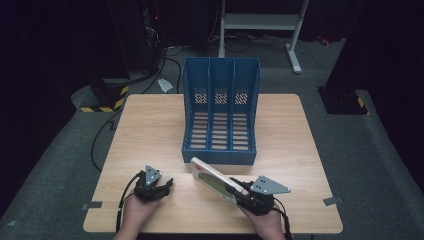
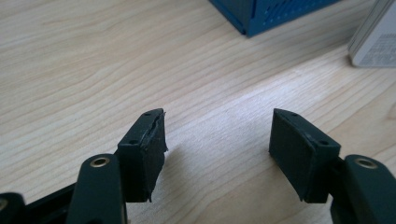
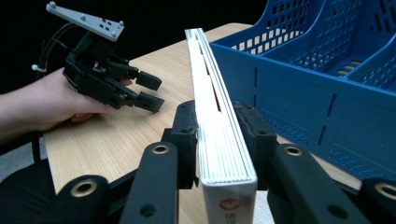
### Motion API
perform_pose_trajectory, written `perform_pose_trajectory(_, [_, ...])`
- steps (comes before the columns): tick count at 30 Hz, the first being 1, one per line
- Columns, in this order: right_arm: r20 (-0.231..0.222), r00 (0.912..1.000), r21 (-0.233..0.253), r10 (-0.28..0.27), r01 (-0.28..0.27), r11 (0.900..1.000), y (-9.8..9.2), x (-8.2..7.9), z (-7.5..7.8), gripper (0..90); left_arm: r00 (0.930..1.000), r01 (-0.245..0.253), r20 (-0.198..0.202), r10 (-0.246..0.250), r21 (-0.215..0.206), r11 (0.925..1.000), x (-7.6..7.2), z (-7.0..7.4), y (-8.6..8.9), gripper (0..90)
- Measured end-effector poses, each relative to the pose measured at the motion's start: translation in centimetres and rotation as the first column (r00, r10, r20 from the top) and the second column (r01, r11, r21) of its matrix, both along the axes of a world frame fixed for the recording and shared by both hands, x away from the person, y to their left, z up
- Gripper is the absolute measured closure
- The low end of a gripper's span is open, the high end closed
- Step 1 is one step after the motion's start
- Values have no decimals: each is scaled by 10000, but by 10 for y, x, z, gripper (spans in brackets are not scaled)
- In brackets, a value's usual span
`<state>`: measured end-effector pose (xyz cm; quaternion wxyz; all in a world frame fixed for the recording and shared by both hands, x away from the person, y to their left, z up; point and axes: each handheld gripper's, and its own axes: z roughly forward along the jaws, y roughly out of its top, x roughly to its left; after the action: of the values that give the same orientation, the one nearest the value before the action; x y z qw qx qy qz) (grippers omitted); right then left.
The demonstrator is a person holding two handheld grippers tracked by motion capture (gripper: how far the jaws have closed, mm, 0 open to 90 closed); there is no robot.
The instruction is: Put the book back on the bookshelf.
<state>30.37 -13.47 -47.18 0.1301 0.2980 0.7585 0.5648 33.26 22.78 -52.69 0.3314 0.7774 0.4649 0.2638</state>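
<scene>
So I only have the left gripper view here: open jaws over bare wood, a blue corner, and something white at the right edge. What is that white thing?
Observer: A book, clamped on edge between the right gripper's jaws.
Operator: And the blue corner?
Observer: It belongs to a blue file rack with three compartments, all without papers, standing at the far middle of the table.
Operator: Is the book near the rack?
Observer: Its far end points at the rack's front edge, just short of it in the high view.
Operator: And the left gripper?
Observer: The left gripper holds nothing, low over the table's near left.
</scene>
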Motion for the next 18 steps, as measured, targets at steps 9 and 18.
perform_pose_trajectory(9, [-87, 9996, -540, -253, 248, 9982, 9, -6, 4, 650, 9997, -58, -259, 48, -404, 9992, 2, -1, 3, 358])
perform_pose_trajectory(18, [138, 9972, -882, -733, 742, 9933, 18, -6, 6, 600, 9995, -56, -312, 42, -463, 9989, 3, -1, 4, 359])
